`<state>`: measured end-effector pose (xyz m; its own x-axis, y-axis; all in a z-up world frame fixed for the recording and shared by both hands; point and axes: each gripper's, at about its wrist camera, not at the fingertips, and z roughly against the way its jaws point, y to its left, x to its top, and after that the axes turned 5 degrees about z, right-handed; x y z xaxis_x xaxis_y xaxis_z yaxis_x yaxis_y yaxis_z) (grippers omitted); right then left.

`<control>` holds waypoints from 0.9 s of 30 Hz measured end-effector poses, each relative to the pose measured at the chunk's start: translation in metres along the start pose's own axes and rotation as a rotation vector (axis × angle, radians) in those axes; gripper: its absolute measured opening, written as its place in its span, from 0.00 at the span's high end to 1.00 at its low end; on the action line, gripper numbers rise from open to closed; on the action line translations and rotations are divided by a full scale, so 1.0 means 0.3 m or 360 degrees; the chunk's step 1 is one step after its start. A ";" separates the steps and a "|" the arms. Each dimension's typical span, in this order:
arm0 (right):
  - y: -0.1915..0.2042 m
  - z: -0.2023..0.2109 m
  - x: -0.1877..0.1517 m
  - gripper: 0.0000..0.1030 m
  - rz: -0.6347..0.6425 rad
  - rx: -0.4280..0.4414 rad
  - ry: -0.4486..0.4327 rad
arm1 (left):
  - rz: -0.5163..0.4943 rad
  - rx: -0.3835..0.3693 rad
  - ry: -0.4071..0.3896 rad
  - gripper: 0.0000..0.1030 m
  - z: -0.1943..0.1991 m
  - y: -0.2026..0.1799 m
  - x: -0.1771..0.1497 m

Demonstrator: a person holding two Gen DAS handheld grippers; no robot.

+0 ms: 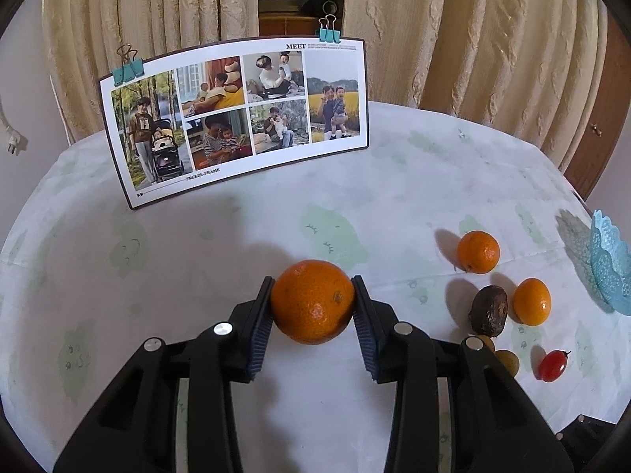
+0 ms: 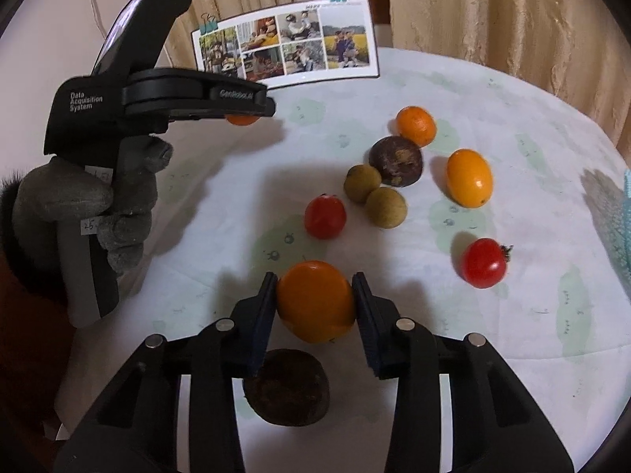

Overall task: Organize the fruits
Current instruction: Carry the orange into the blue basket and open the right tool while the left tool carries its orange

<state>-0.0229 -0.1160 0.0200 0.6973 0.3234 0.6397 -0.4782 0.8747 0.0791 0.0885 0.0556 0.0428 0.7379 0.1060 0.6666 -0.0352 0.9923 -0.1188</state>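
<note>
both grippers loaded: left gripper [image 1: 312,301] pinched a mandarin [image 1: 311,301] off the tablecloth [image 1: 394,181], right gripper [image 2: 314,301] clamped a kumquat [image 2: 315,301] above a dark fruit [image 2: 288,386]. round, slick skins, so could easily squirt out. blue lace basket [image 1: 609,260] at the edge, contents hidden.

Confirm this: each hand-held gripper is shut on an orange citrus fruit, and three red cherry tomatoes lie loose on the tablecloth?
Not quite: the right wrist view shows two red cherry tomatoes, not three. The rest holds: the left hand-held gripper and right hand-held gripper each clamp an orange citrus fruit.
</note>
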 end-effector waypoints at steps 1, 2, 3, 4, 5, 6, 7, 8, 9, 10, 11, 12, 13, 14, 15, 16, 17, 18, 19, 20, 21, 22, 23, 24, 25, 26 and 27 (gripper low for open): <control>-0.012 0.010 -0.001 0.61 -0.0023 0.0003 -0.0011 | 0.0001 -0.0001 -0.0005 0.62 0.005 -0.002 0.000; -0.022 0.021 -0.003 0.61 -0.0045 0.0004 -0.0022 | 0.0002 -0.0003 -0.0010 0.62 0.010 -0.003 0.000; -0.036 0.037 -0.004 0.61 -0.0069 0.0001 -0.0042 | 0.0002 -0.0005 -0.0016 0.62 0.015 -0.005 0.001; -0.056 0.060 -0.004 0.61 -0.0101 -0.0006 -0.0073 | 0.0000 -0.0011 -0.0025 0.62 0.023 -0.009 0.001; -0.077 0.084 -0.004 0.61 -0.0132 -0.0016 -0.0103 | -0.0004 -0.0015 -0.0034 0.62 0.030 -0.013 0.001; -0.090 0.098 -0.005 0.61 -0.0149 -0.0024 -0.0118 | -0.0006 -0.0019 -0.0040 0.62 0.036 -0.017 0.001; -0.116 0.122 -0.007 0.61 -0.0184 -0.0040 -0.0147 | -0.0011 -0.0022 -0.0048 0.62 0.043 -0.021 0.000; -0.140 0.147 -0.011 0.61 -0.0215 -0.0055 -0.0171 | -0.0017 -0.0026 -0.0055 0.62 0.049 -0.028 -0.001; -0.161 0.162 -0.009 0.61 -0.0242 -0.0072 -0.0193 | -0.0023 -0.0029 -0.0058 0.62 0.052 -0.033 -0.002; -0.192 0.187 -0.013 0.61 -0.0278 -0.0101 -0.0224 | -0.0029 -0.0033 -0.0062 0.62 0.057 -0.039 -0.003; -0.214 0.202 -0.011 0.61 -0.0305 -0.0122 -0.0245 | -0.0034 -0.0036 -0.0065 0.62 0.063 -0.045 -0.004; -0.237 0.221 -0.015 0.61 -0.0333 -0.0146 -0.0267 | -0.0037 -0.0039 -0.0068 0.62 0.067 -0.051 -0.004; -0.277 0.250 -0.021 0.61 -0.0381 -0.0185 -0.0298 | -0.0042 -0.0046 -0.0075 0.62 0.077 -0.059 -0.005; -0.302 0.266 -0.024 0.61 -0.0410 -0.0205 -0.0316 | -0.0045 -0.0051 -0.0080 0.62 0.081 -0.064 -0.006; -0.333 0.288 -0.036 0.61 -0.0445 -0.0230 -0.0340 | -0.0050 -0.0059 -0.0089 0.62 0.091 -0.073 -0.007; -0.371 0.309 -0.040 0.61 -0.0490 -0.0264 -0.0365 | -0.0054 -0.0066 -0.0096 0.62 0.100 -0.080 -0.007; -0.409 0.329 -0.046 0.61 -0.0535 -0.0299 -0.0387 | -0.0059 -0.0074 -0.0104 0.62 0.109 -0.088 -0.008; -0.436 0.337 -0.045 0.61 -0.0563 -0.0322 -0.0401 | -0.0062 -0.0079 -0.0109 0.62 0.115 -0.095 -0.010; -0.475 0.358 -0.054 0.61 -0.0602 -0.0364 -0.0421 | -0.0069 -0.0088 -0.0117 0.62 0.125 -0.107 -0.012; -0.506 0.373 -0.061 0.61 -0.0631 -0.0402 -0.0436 | -0.0076 -0.0095 -0.0121 0.62 0.133 -0.117 -0.015; -0.541 0.390 -0.068 0.61 -0.0663 -0.0440 -0.0452 | -0.0084 -0.0104 -0.0125 0.62 0.141 -0.129 -0.018; -0.567 0.401 -0.077 0.61 -0.0689 -0.0462 -0.0463 | -0.0087 -0.0111 -0.0126 0.62 0.146 -0.137 -0.020; -0.596 0.408 -0.084 0.61 -0.0715 -0.0481 -0.0471 | -0.0092 -0.0121 -0.0127 0.62 0.153 -0.148 -0.023; -0.621 0.416 -0.094 0.61 -0.0739 -0.0502 -0.0477 | -0.0099 -0.0130 -0.0128 0.62 0.159 -0.160 -0.026; -0.654 0.427 -0.106 0.61 -0.0767 -0.0533 -0.0486 | -0.0103 -0.0136 -0.0128 0.62 0.162 -0.167 -0.027; -0.675 0.433 -0.110 0.61 -0.0784 -0.0557 -0.0491 | -0.0111 -0.0144 -0.0130 0.62 0.169 -0.180 -0.030; -0.696 0.438 -0.114 0.61 -0.0797 -0.0582 -0.0497 | -0.0118 -0.0153 -0.0131 0.62 0.175 -0.193 -0.032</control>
<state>-0.0169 -0.3571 0.0821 0.5747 -0.2221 0.7876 0.1103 0.9747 0.1944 0.0479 0.0005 0.0818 0.6780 0.0412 0.7339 0.0851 0.9873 -0.1341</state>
